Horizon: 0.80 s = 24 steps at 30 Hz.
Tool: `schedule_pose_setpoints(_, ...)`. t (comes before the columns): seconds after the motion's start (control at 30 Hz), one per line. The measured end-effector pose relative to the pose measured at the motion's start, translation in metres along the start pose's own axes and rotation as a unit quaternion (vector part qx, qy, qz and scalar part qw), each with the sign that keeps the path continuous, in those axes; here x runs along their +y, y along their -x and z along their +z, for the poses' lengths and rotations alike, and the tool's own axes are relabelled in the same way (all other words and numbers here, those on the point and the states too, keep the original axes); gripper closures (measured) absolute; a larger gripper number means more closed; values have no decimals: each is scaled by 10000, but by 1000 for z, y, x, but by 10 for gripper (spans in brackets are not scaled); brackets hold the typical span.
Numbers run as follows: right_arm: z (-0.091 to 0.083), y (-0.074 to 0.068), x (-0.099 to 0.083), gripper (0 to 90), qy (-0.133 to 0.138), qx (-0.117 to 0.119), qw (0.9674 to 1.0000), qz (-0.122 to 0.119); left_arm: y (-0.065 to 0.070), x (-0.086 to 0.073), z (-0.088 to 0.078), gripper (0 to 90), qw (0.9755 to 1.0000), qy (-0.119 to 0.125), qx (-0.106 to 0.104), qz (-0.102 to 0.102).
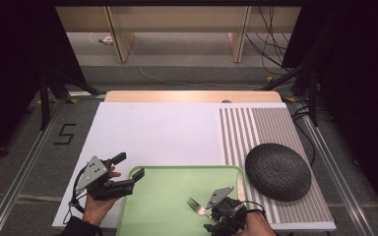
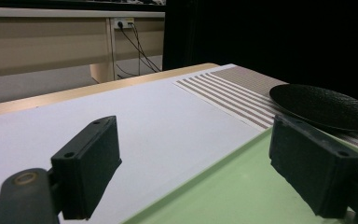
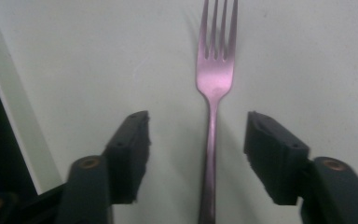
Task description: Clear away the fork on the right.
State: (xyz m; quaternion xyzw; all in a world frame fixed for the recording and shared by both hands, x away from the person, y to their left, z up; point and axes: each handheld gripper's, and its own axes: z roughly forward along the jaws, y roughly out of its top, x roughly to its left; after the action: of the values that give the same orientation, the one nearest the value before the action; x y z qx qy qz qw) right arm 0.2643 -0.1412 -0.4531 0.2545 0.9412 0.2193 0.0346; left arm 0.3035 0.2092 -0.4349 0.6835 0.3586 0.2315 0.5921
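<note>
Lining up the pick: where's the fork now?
The fork lies on the green tray, near its bottom right in the high view, its handle between the open right gripper.

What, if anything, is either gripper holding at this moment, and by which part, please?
Nothing is held. The right gripper is open astride the fork handle, not touching it; the left gripper is open over the green tray edge.

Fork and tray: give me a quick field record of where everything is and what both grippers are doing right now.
fork: lying flat on the green tray, tines pointing away from the right gripper
right gripper: open, jaws either side of the fork handle, not closed on it
left gripper: open, jaws straddling the tray's near-left corner, holding nothing
black plate: on the striped mat, just right of the tray
table: white surface beyond the tray
</note>
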Motion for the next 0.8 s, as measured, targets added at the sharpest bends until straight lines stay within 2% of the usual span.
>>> schedule_pose_setpoints(0.13, 0, -1, 0, 562, 213, 21, 9998, -35, 0, 0, 0, 157, 10000, -2, 3, -7)
schedule_pose_setpoints(0.23, 0, -1, 0, 683, 251, 63, 9996, -92, 0, 0, 0, 157, 10000, -6, 1, -1)
schedule_pose_setpoints(0.33, 0, -3, -1, 735, 276, 82, 9994, -201, 0, 0, 0, 157, 10000, 4, 3, -8)
schedule_pose_setpoints(0.4, 2, -5, -1, 781, 321, -3, 9991, -284, 0, 0, 0, 157, 10000, 3, 4, -10)
schedule_pose_setpoints(0.53, 2, -7, -1, 883, 227, -16, 9992, -327, 0, 0, 0, 157, 10000, -3, -2, -9)
schedule_pose_setpoints(0.63, 2, -7, -2, 900, 204, -49, 9987, -469, 0, 0, 0, 157, 10000, 0, -4, -4)
schedule_pose_setpoints(0.8, 6, -9, -2, 900, 68, -118, 9987, -499, 0, 0, 0, 157, 10000, 0, -1, -12)
